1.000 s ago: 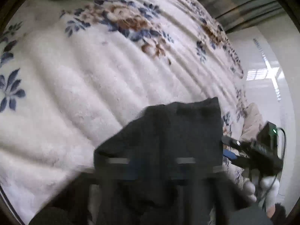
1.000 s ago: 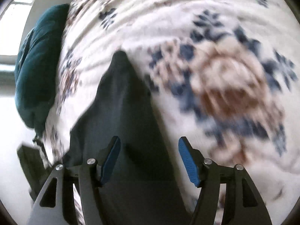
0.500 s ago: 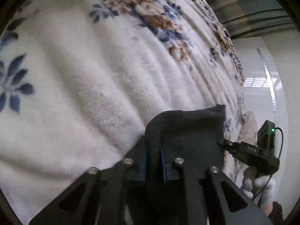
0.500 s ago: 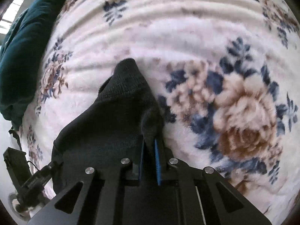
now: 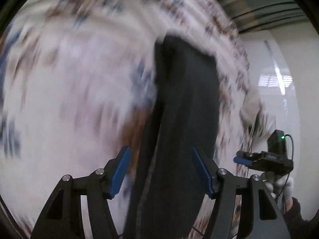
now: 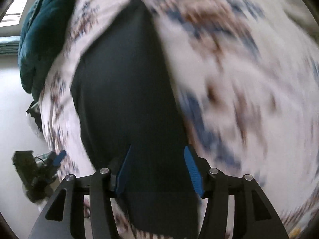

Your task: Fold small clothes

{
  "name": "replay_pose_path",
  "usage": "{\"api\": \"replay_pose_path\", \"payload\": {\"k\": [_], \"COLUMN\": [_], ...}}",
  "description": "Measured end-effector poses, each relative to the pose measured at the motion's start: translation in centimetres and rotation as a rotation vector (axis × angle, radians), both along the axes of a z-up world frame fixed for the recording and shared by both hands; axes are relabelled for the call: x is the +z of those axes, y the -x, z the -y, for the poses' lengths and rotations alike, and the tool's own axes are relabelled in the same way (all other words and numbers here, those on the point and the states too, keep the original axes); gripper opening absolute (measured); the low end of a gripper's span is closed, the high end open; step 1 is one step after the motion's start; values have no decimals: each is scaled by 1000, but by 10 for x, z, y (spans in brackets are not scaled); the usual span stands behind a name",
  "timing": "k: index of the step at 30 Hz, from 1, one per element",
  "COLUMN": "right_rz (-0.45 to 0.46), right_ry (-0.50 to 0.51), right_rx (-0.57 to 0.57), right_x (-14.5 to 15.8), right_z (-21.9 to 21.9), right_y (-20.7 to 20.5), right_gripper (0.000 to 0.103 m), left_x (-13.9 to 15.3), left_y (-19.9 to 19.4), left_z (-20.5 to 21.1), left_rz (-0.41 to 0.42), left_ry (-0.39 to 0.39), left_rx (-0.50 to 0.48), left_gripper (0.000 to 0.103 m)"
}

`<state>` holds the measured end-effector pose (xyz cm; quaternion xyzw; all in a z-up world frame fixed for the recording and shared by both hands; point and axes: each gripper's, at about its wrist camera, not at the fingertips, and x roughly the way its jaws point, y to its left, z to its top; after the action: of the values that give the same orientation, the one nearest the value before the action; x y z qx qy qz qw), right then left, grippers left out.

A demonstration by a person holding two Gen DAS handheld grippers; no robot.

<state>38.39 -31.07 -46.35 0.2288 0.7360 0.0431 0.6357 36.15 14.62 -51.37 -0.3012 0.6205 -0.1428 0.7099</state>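
Both my tongs, left (image 5: 161, 171) & right (image 6: 157, 171), just opened wide; dark garment (image 6: 127, 91) lies free on floral blanket (image 6: 249, 79).

A cream fleece blanket with blue and brown flower prints (image 5: 75, 83) covers the bed and fills most of both views, its pattern smeared by blur. In the right wrist view a dark teal quilted cushion or cover (image 6: 39, 39) lies along the bed's far left edge, beside a bright window (image 6: 12, 18). Below it is pale floor (image 6: 14, 115). In the left wrist view a glossy white floor (image 5: 279, 103) mirrors a window's light, and striped curtains (image 5: 259, 6) hang at the upper right.
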Motion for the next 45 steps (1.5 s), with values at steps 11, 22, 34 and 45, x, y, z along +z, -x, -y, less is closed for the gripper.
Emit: {"api": "replay_pose_path", "payload": {"k": [11, 22, 34, 45], "right_rz": [-196, -112, -177, -208], "right_ry": [-26, 10, 45, -68], "right_rx": [-93, -104, -23, -79], "right_x": [-80, -83, -109, -115], "right_z": [17, -13, -45, -36], "right_y": [210, 274, 271, 300], "right_gripper": [56, 6, 14, 43], "left_x": [-61, -32, -61, -75], "left_y": [147, 165, 164, 205], "left_z": [62, 29, 29, 51], "left_rz": [-165, -62, -131, -218], "left_ry": [-104, -117, -85, -66], "left_rx": [-21, 83, 27, 12], "left_gripper": [34, 5, 14, 5]}}
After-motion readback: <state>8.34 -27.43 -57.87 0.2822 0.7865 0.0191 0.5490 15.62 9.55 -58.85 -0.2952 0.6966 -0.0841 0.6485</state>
